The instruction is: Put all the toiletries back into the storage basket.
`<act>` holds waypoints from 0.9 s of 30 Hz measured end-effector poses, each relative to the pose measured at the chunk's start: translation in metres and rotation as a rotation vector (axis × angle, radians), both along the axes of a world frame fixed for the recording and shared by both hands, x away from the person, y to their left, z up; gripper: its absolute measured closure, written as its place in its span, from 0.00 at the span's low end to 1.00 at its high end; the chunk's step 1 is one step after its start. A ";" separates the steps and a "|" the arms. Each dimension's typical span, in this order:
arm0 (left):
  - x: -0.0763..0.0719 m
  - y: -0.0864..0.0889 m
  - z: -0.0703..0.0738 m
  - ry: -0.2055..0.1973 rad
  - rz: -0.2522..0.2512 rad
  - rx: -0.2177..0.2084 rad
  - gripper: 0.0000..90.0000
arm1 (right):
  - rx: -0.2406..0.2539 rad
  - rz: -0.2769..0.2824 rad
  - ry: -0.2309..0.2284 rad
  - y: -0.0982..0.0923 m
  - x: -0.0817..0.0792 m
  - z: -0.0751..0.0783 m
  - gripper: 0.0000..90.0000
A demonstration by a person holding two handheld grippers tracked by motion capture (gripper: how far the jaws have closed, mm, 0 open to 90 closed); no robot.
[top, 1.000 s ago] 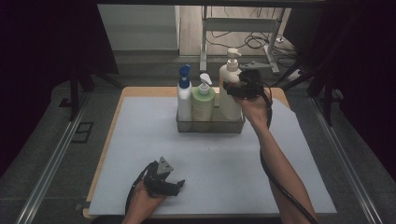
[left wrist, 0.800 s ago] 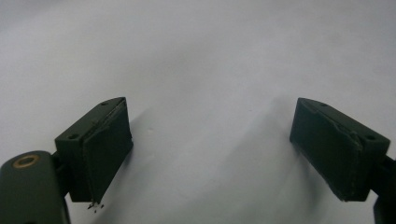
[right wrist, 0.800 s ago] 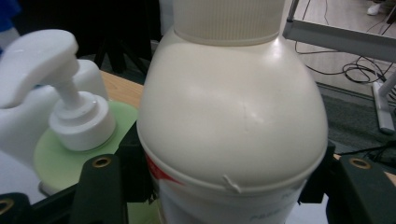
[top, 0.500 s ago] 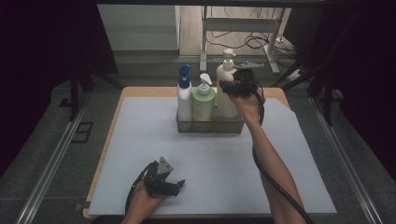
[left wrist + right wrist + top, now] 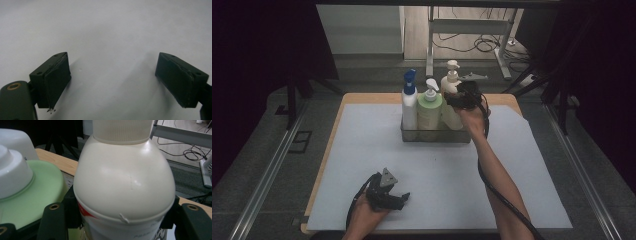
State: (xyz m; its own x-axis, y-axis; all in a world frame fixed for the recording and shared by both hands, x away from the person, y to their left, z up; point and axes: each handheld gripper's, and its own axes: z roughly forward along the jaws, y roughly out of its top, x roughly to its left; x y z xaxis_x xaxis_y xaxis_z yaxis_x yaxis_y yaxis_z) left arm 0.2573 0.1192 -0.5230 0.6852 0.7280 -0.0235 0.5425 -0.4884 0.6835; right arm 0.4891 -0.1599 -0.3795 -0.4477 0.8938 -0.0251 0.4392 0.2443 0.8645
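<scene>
A cream pump bottle stands at the right end of a clear wire-rimmed basket at the back of the table. My right gripper is shut on its shoulder; in the right gripper view both jaws press the sides of the cream bottle. A green pump bottle sits beside it in the middle. At the left end stands a white bottle with a blue cap. My left gripper rests on the mat near the front edge, open, with nothing between its jaws.
A pale mat covers the wooden table. Metal rails run along both sides on the floor. A metal frame and cables lie beyond the far edge.
My right hand has come down and a little to the left with the cream bottle, bringing it lower beside the green one. The left gripper has stayed put.
</scene>
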 end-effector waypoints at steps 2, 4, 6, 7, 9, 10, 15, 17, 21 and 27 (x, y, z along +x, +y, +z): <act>0.000 0.000 0.000 0.002 0.001 0.001 0.14 | 0.004 0.001 0.005 0.000 -0.001 -0.003 0.42; 0.000 0.000 0.000 0.000 -0.002 0.001 0.14 | 0.003 0.005 0.008 -0.001 -0.002 -0.006 0.42; 0.000 0.000 0.000 0.000 -0.002 0.001 0.14 | 0.003 0.009 0.010 0.000 -0.005 -0.009 0.42; 0.000 0.000 0.000 0.000 -0.002 0.002 0.14 | 0.002 0.013 0.013 -0.001 -0.005 -0.010 0.42; 0.000 0.000 0.000 0.000 -0.002 0.001 0.14 | 0.007 0.014 0.017 -0.001 -0.007 -0.012 0.42; 0.000 0.000 0.000 0.000 -0.002 0.002 0.14 | 0.011 0.014 0.018 -0.001 -0.008 -0.013 0.42; 0.000 0.000 0.000 0.000 -0.001 0.002 0.14 | 0.018 0.021 0.018 -0.004 -0.014 -0.017 0.42; 0.000 0.000 0.000 0.000 -0.001 0.002 0.14 | 0.016 0.020 0.018 -0.005 -0.016 -0.017 0.42; 0.000 0.000 0.000 0.000 -0.002 0.003 0.14 | 0.015 0.025 0.023 -0.008 -0.020 -0.019 0.42; 0.000 0.000 0.000 0.001 -0.001 0.003 0.14 | 0.009 0.028 0.031 -0.011 -0.026 -0.024 0.42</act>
